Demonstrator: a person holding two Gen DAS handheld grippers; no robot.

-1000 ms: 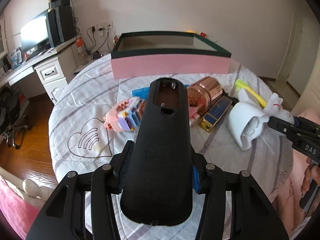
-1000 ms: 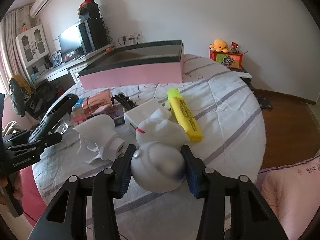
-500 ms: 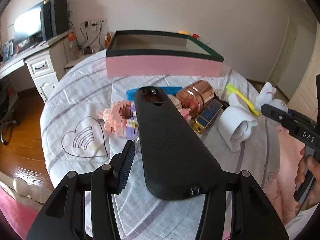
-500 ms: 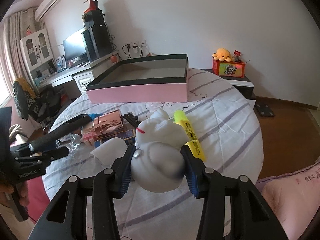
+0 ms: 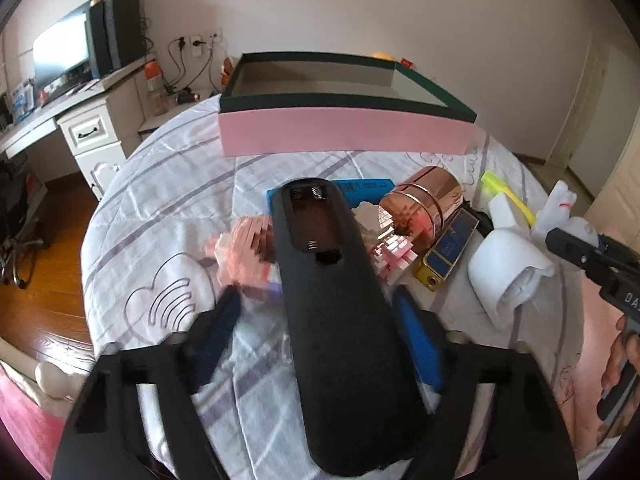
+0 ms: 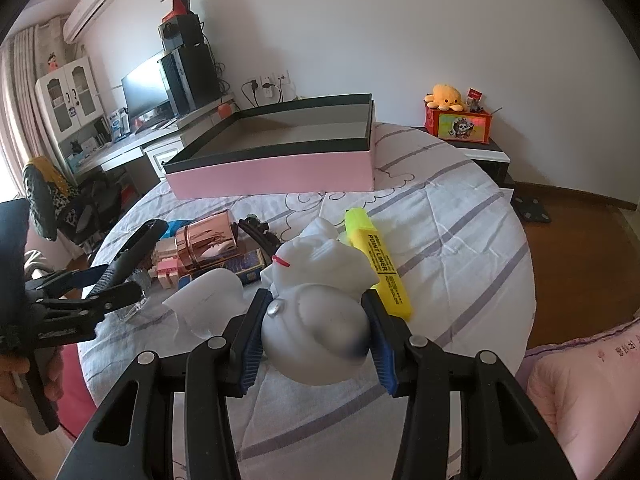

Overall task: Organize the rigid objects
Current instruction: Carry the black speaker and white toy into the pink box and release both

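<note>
My left gripper [image 5: 320, 328] has its jaws spread wide; the black remote [image 5: 336, 304], back side up with its battery bay bare, lies between them and leans on the right pad. My right gripper [image 6: 316, 320] is shut on a white rabbit figurine [image 6: 320, 292] and holds it above the bed. The pink box with a dark green rim [image 5: 344, 132] stands open at the far side of the bed; it also shows in the right wrist view [image 6: 276, 168].
On the quilt lie a pink block model [image 5: 244, 252], a copper tin [image 5: 420, 208], a blue and gold case [image 5: 448, 252], a white cup shape [image 5: 508, 272], a yellow highlighter [image 6: 380, 264] and a blue flat item [image 5: 360, 192]. A desk [image 5: 80, 120] stands left.
My left gripper's jaws have opened wide, so the remote sits loose between them and has tilted. My right gripper has stayed shut on the rabbit and risen a little.
</note>
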